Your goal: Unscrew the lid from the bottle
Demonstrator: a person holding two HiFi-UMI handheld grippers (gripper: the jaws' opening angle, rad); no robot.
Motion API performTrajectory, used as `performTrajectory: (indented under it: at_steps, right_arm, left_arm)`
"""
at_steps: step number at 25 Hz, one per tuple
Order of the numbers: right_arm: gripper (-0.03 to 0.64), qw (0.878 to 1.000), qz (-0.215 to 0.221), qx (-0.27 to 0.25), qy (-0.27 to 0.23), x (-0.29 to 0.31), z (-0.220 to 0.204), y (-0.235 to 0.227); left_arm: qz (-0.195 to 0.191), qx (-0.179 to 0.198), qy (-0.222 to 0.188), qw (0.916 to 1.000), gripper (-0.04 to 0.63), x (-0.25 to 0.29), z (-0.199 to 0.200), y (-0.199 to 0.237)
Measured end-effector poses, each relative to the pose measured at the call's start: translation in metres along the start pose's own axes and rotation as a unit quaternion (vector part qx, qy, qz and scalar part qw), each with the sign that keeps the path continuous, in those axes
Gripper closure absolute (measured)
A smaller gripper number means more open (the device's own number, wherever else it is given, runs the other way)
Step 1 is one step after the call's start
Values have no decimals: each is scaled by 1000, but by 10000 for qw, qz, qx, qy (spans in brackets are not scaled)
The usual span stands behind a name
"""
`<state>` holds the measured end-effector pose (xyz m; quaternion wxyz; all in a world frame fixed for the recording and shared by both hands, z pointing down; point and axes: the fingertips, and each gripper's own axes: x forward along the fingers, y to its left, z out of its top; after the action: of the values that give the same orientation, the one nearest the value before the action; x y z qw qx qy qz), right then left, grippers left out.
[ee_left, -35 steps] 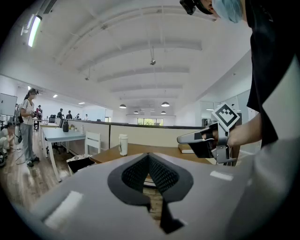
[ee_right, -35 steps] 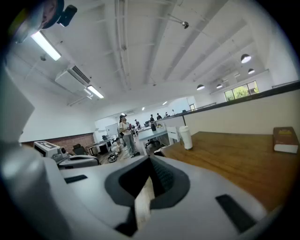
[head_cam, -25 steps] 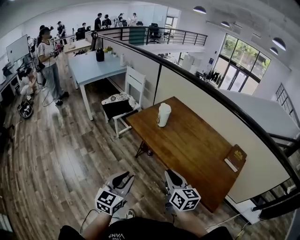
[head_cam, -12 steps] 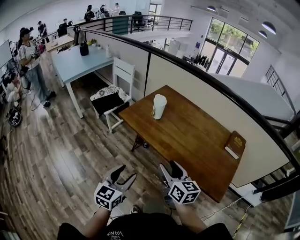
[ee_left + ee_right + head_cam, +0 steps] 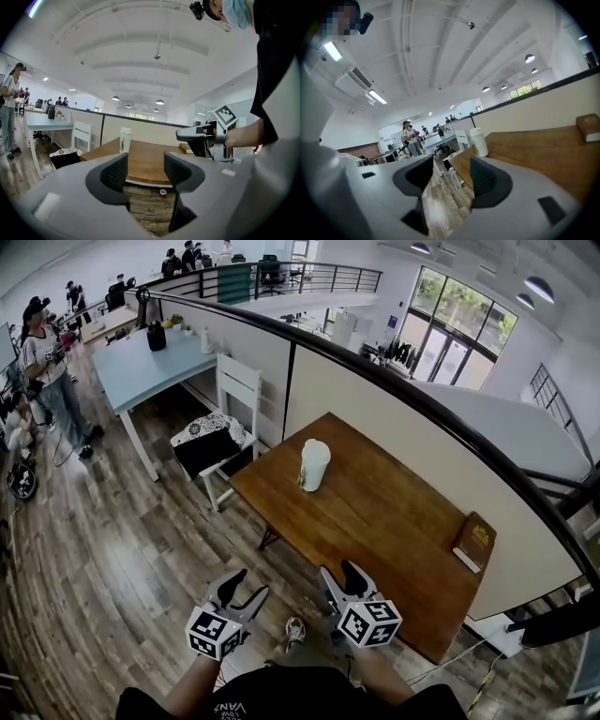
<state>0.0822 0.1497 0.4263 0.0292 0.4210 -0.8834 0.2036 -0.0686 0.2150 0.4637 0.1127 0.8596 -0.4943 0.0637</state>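
Left gripper (image 5: 242,585): held over the wooden floor, short of the surface's near edge; its jaws have just been opening and stand apart with nothing between them.
Bottle (image 5: 314,466): pale, upright, well ahead of both grippers and roughly between their lines, on the far-left part of the surface (image 5: 384,521).
Lid (image 5: 316,444): seated on the bottle's top, untouched.
Right gripper (image 5: 339,573): at about the surface's near edge; jaws also just opened, apart, empty.
Book (image 5: 473,542): brown, flat, well ahead and right of the right gripper, near the surface's right end.
Step in hand: the approach, I judge; neither gripper is near the bottle and no unscrewing has begun.
Next move: likely both grippers go forward to the bottle, one clamping its body to steady it, the other closing round the lid to twist.
Writing: the book's cover bears a gold mark too small to read; white print on the dark shirt at the bottom edge seems to read "VANS"; the bottle shows no legible label.
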Motion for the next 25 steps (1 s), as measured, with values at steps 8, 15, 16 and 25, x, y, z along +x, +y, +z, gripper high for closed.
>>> performTrajectory:
  at_steps: [8, 15, 16, 25]
  right_arm:
    - [403, 9999, 23, 20, 118, 49, 25, -56]
    - [403, 9997, 168, -12, 199, 82, 42, -98]
    - [403, 9996, 200, -8, 201, 85, 43, -103]
    - [403, 9992, 181, 148, 310, 112, 36, -130]
  left_arm:
    - [88, 13, 5, 10000, 368, 72, 22, 28]
    - [-20, -24, 99, 9999, 368, 135, 24, 28]
    - [-28, -35, 118, 9999, 368, 143, 22, 27]
    - [-314, -112, 436, 9985, 367, 193, 2, 31]
